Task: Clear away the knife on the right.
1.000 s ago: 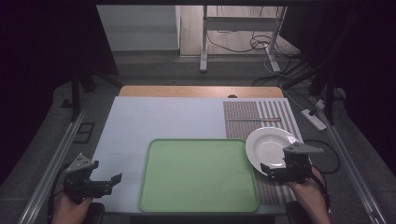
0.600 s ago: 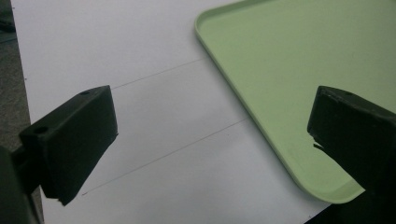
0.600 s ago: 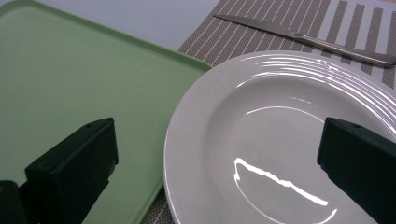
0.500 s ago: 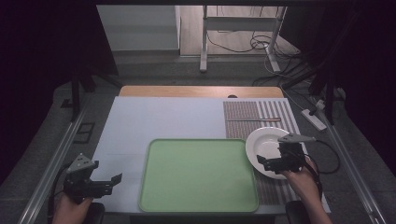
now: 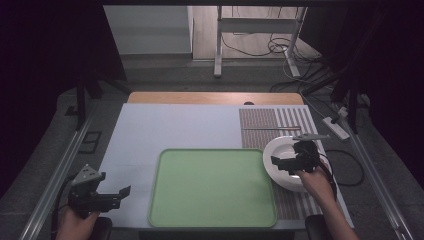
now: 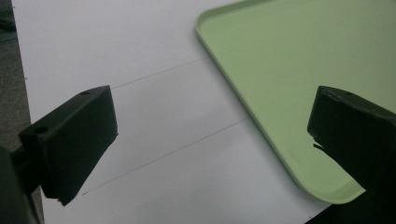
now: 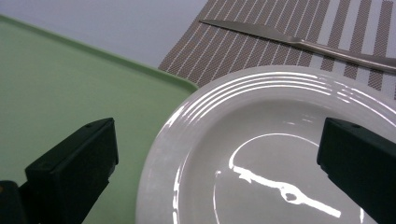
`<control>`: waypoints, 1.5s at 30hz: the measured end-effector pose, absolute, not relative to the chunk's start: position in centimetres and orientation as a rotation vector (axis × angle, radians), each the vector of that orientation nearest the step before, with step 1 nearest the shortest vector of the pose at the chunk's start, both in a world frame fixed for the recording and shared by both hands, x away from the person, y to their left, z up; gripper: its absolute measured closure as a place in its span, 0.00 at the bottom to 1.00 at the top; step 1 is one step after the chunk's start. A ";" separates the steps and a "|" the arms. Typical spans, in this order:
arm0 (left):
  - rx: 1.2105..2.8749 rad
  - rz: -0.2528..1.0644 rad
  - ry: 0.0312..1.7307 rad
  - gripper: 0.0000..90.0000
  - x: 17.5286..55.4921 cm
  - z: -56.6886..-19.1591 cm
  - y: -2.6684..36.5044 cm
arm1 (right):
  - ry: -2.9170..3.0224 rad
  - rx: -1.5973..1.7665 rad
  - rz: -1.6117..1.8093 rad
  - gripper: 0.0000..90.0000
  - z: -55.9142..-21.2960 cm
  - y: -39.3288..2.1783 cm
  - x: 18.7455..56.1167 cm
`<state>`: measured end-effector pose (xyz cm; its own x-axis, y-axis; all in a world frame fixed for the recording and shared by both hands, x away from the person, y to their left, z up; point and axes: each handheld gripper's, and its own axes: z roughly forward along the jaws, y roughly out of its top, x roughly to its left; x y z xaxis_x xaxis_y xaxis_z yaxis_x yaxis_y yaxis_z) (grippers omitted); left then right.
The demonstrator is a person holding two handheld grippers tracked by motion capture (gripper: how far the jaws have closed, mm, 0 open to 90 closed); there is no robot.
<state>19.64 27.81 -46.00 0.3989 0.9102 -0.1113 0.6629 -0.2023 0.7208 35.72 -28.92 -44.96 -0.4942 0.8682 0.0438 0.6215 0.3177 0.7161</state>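
White plate [image 7: 280, 154] sits on the striped placemat [image 5: 300, 122], just right of the green tray [image 5: 212, 187], with a knife [image 7: 299, 42] beyond it. Right gripper [image 5: 289, 164] hovers over the plate, fingers spread. Left gripper [image 5: 116, 196] waits at the bench's [image 5: 165, 125] near-left corner, fingers spread too.

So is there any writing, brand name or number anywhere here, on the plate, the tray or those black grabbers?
None can be read.
White plate: plain, bare raised rings on its rim.
Green tray: no mark.
Knife on the striped mat: no stamp visible.
Left gripper and right gripper, both open: no lettering on the jaws.
White table sheet: thin pencil-like lines, no words.
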 end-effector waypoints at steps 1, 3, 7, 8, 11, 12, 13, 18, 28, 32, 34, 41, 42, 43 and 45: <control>1.950 0.446 1.343 0.02 19.6 -46.0 27.8 | 2.243 1.328 0.967 0.00 -45.0 -28.9 36.0; 1.951 0.446 1.343 0.02 19.6 -46.0 27.8 | 2.241 1.329 0.950 0.00 -45.1 -28.8 36.5; 1.950 0.445 1.344 0.02 19.7 -46.0 27.8 | 2.238 1.337 0.907 0.00 -45.3 -28.7 37.9; 1.950 0.444 1.345 0.02 19.7 -46.0 27.8 | 2.238 1.337 0.907 0.00 -45.3 -28.7 37.9; 1.949 0.444 1.348 0.02 19.7 -46.0 27.8 | 2.235 1.347 0.895 0.00 -45.4 -28.7 38.7; 1.948 0.444 1.349 0.02 19.7 -46.0 27.8 | 2.231 1.356 0.901 0.00 -45.4 -28.7 38.9; 1.948 0.443 1.350 0.02 19.7 -46.0 27.8 | 2.231 1.371 0.905 0.00 -45.4 -28.8 39.3; 1.945 0.441 1.351 0.02 19.7 -46.0 27.9 | 2.229 1.381 0.886 0.00 -45.5 -28.7 40.6; 1.944 0.438 1.351 0.02 19.7 -46.0 27.9 | 2.225 1.404 0.825 0.00 -45.8 -28.6 43.0; 1.944 0.436 1.351 0.02 19.7 -46.0 27.9 | 2.214 1.425 0.818 0.00 -45.8 -28.7 44.0; 1.944 0.436 1.351 0.02 19.7 -46.0 27.9 | 2.210 1.430 0.812 0.00 -45.7 -28.9 44.4; 1.943 0.432 1.352 0.02 19.7 -46.0 27.9 | 2.188 1.456 0.789 0.00 -45.9 -29.2 46.2; 1.942 0.433 1.353 0.02 19.7 -46.0 27.9 | 2.185 1.456 0.780 0.00 -46.0 -29.3 46.5; 1.942 0.433 1.353 0.02 19.7 -46.0 27.9 | 2.183 1.457 0.779 0.00 -46.0 -29.3 46.7; 1.941 0.431 1.354 0.02 19.7 -46.0 27.9 | 2.181 1.462 0.766 0.00 -46.2 -29.3 47.3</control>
<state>19.74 27.95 -46.04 0.3927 0.9110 -0.1258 0.6704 -0.1900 0.7173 47.25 -29.30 -46.19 -0.3702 0.9285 -0.0283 0.7072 0.3014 0.6396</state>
